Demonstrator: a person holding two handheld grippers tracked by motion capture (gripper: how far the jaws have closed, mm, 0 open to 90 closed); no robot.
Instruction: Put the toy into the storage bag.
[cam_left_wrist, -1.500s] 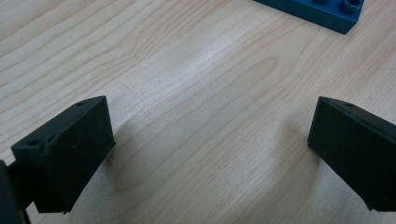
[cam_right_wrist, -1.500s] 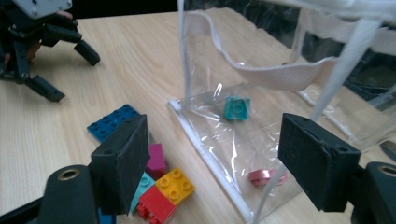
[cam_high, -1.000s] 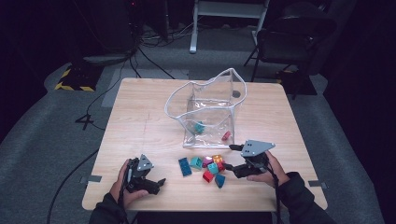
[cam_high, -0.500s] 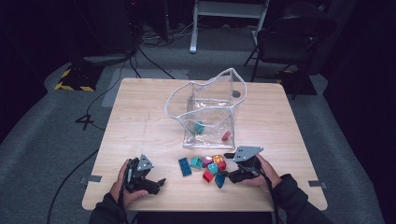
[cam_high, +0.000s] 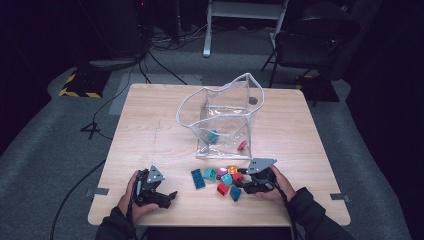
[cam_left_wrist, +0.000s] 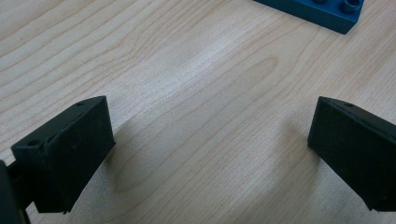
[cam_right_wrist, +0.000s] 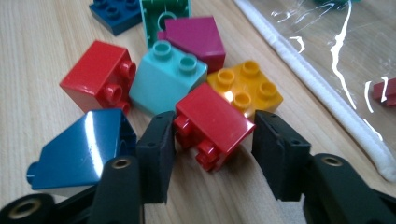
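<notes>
A pale wooden surface (cam_high: 150, 125) stands on grey carpet in a dark room, with cables and a chair (cam_high: 312, 42) behind. The right tongs (cam_right_wrist: 212, 135) have just been closing around a red sloped brick (cam_right_wrist: 212, 123) among loose bricks near a clear bag (cam_high: 225, 117); the pads seem to touch it. The left tongs (cam_left_wrist: 210, 154) rest wide open over bare wood.
</notes>
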